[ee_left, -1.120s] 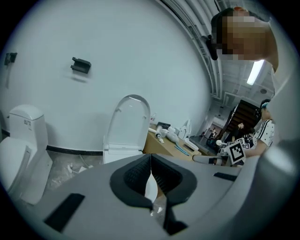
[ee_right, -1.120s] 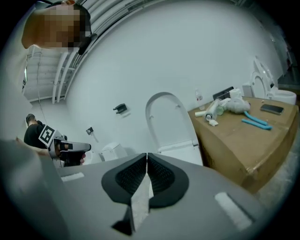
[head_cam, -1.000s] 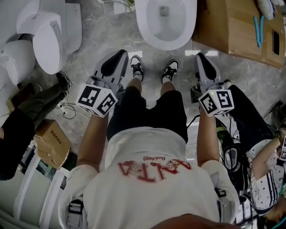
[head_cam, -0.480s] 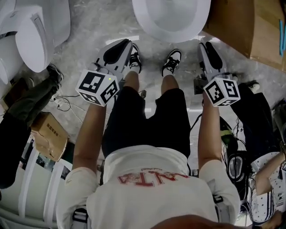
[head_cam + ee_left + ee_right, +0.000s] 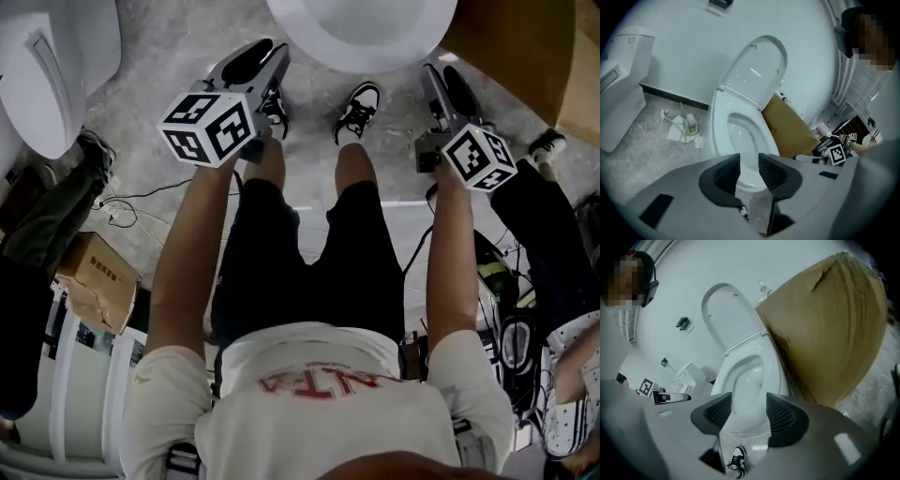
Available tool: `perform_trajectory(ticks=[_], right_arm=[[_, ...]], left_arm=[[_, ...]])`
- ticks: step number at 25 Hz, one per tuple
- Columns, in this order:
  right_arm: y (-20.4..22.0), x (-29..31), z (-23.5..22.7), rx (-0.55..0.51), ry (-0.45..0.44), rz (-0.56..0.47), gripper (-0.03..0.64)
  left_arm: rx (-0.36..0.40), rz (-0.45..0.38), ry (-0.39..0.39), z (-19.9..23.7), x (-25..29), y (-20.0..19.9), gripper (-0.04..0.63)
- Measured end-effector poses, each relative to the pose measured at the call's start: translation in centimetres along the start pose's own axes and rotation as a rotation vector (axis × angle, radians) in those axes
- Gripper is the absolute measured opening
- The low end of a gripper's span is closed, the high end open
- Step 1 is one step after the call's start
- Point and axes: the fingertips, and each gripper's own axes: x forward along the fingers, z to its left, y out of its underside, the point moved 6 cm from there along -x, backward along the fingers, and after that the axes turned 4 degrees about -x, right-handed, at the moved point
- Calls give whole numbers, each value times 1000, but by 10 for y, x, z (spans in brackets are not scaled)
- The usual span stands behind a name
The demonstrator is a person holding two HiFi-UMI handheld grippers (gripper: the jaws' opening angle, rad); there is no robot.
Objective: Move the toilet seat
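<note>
Two tongs are held out over a white toilet [image 5: 740, 136] by a person standing just in front of its bowl, black-and-white shoes [image 5: 356, 108] on the grey marbled floor [image 5: 159, 122]. The left tongs [image 5: 749, 168] have their jaws partway apart and opening, with nothing gripped; only the front of the bowl shows through the gap, well beyond the pads. The right tongs [image 5: 749, 413] stand wider, also opening, and are equally empty, with the bowl's front edge and one shoe showing past them. The lid [image 5: 757, 70] is upright against the wall behind the bowl. The toilet seat [image 5: 719, 126] seems to lie flat on the rim, though seat and rim are both white and hard to tell apart. Neither pair of tongs touches the toilet. A large cardboard box [image 5: 829, 333] stands just beside the toilet on the person's right, and a second toilet [image 5: 52, 66] stands well apart on the left. A small cardboard box [image 5: 94, 281] sits on the floor at the person's left.
</note>
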Motion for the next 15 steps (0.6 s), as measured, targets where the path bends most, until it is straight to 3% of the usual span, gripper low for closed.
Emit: perform_trajectory(ticks=[5,9,12,15], right_arm=[[29,24,-26,40,13,103,236],[40,38,-37,111,0,127,242],[41,43,-34,123,-9,129,242],[43,49,-36,121,3,154,242]], left_arm=[[-129,52,-44,33,25,25,135],[-228,95,-15,40,42,45,179],[-254,120,9,37,51,53,189],[-231,143,-21,35,60,52,189]])
